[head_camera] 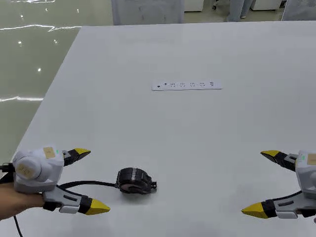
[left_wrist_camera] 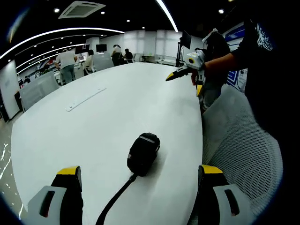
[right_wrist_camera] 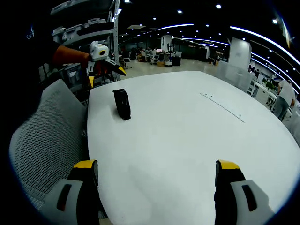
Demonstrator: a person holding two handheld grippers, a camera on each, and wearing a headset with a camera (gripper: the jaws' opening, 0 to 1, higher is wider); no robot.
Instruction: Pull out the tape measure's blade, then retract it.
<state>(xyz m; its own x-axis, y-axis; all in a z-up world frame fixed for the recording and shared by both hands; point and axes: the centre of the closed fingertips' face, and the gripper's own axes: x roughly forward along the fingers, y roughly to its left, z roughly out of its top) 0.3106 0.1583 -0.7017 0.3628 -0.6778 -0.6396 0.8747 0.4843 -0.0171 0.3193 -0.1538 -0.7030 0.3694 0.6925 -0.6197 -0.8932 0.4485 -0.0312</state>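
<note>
A black tape measure (head_camera: 134, 181) lies on the white table (head_camera: 187, 133) near its front edge, with a black strap trailing off to its left. My left gripper (head_camera: 89, 179) stands open just left of it, yellow-tipped jaws spread wide with nothing between them. In the left gripper view the tape measure (left_wrist_camera: 143, 153) sits a little ahead between the jaws, untouched. My right gripper (head_camera: 263, 182) is open at the front right, well away from it. The right gripper view has the tape measure (right_wrist_camera: 122, 103) far off across the table, with the left gripper (right_wrist_camera: 107, 63) beyond it.
A white power strip (head_camera: 186, 85) lies flat at the table's middle. A grey mesh chair back (left_wrist_camera: 243, 145) stands by the table's near edge. People are at desks in the office behind (left_wrist_camera: 68, 63).
</note>
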